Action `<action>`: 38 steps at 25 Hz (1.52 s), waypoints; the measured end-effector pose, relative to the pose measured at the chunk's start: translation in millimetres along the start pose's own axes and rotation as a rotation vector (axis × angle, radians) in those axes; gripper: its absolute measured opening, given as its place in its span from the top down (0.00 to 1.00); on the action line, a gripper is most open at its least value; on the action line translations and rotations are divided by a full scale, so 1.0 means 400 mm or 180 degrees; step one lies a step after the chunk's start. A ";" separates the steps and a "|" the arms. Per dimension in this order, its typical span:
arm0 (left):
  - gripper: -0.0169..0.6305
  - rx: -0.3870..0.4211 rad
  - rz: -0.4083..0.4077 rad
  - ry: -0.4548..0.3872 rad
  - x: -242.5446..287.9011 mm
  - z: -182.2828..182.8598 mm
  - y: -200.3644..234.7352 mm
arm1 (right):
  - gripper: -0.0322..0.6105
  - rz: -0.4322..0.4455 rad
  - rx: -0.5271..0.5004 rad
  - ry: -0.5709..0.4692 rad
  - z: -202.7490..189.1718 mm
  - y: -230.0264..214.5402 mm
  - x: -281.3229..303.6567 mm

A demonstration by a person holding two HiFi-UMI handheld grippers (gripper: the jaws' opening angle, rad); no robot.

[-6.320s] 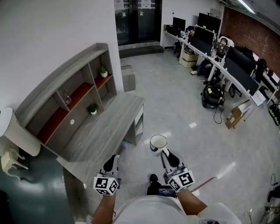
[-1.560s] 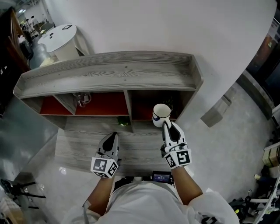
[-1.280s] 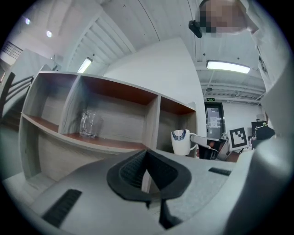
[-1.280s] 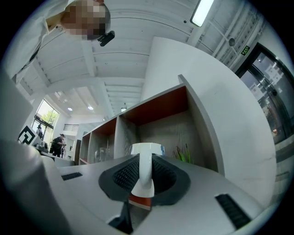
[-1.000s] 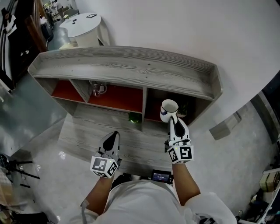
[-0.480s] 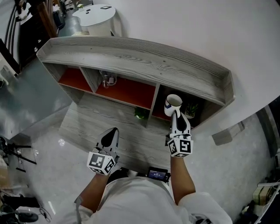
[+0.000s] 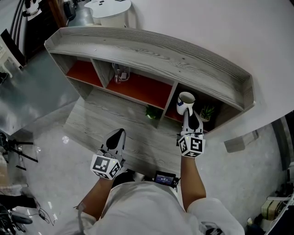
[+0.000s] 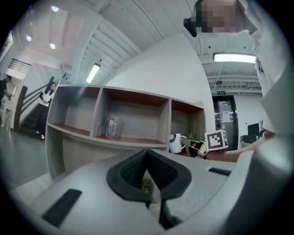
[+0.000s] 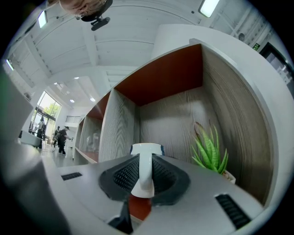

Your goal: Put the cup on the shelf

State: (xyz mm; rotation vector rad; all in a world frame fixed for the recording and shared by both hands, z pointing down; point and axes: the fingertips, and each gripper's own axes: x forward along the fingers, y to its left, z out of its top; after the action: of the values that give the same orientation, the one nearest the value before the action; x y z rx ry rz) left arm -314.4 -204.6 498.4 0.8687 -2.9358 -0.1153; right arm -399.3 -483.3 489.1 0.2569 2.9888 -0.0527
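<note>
The white cup (image 7: 185, 102) with a blue mark stands upright at the mouth of the shelf's (image 7: 151, 48) right-hand compartment. My right gripper (image 7: 189, 113) is shut on the cup's handle (image 9: 145, 172); the cup's rim (image 9: 146, 148) shows just beyond the jaws. Whether the cup touches the red shelf floor I cannot tell. My left gripper (image 7: 119, 134) hovers over the grey desk (image 7: 98, 117), jaws together and empty. In the left gripper view, the cup (image 8: 175, 143) shows to the right, and that gripper (image 8: 148, 179) is shut.
A small potted plant (image 9: 210, 152) stands in the same compartment, right of the cup. A glass jug (image 7: 120, 73) sits in the middle compartment. Another small plant (image 7: 151, 111) stands on the desk by the divider. A round white table (image 7: 112, 5) is beyond the shelf.
The right gripper has carried the cup forward, from in front of the shelf to the mouth of the right compartment. The left gripper stays low over the desk.
</note>
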 end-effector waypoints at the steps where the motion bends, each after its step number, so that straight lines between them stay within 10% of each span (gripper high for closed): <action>1: 0.96 -0.0005 0.0010 0.0003 -0.003 -0.001 0.001 | 0.83 0.0003 -0.0011 0.0033 -0.003 0.003 0.003; 38: 0.96 -0.0054 0.0171 -0.0055 -0.125 -0.013 -0.005 | 0.82 -0.0033 -0.0108 0.0560 -0.067 0.033 -0.062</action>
State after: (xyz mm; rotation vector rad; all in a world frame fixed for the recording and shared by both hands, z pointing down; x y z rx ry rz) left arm -270.9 -179.2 500.6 0.7897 -2.9668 -0.1447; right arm -376.7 -473.2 518.9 0.2545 3.1627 0.0208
